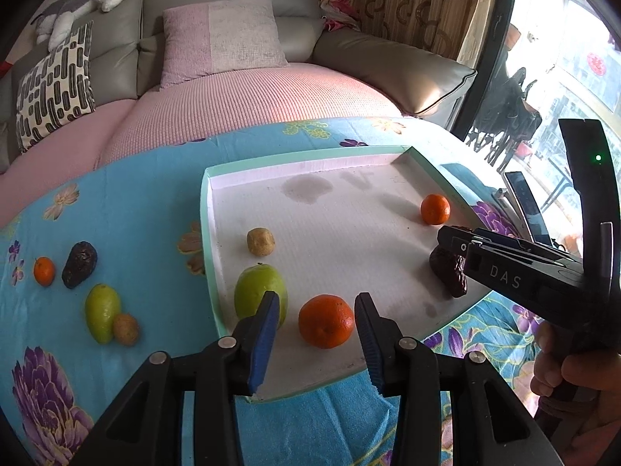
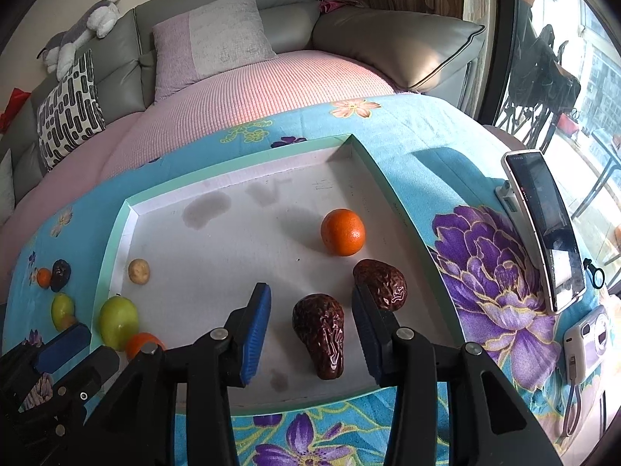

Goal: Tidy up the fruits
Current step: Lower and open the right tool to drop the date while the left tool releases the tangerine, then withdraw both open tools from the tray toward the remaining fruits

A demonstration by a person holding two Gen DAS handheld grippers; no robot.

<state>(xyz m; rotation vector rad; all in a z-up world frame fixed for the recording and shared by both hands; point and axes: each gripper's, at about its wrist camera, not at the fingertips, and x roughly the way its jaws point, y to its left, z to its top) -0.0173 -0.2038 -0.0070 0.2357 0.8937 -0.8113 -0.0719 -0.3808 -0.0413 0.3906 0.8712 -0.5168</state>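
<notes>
Orange [image 1: 326, 320] in tray [image 1: 310, 163], between my left gripper [image 1: 316, 334] fingers, released. Date [image 2: 320, 334] in tray, between my right gripper [image 2: 310, 330] fingers, also spread. Hand [image 1: 559, 369] grips right handle, angled over tray.

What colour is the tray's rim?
Pale mint green rim around a white floor, clearest in the right wrist view.

The white tray [image 2: 240, 240] is bare across its far half. Near its front edge, two dried dates [image 2: 320, 336] and an orange [image 2: 343, 232] crowd the right; a green fruit [image 1: 261, 296] and another orange [image 1: 326, 321] block the left.
</notes>
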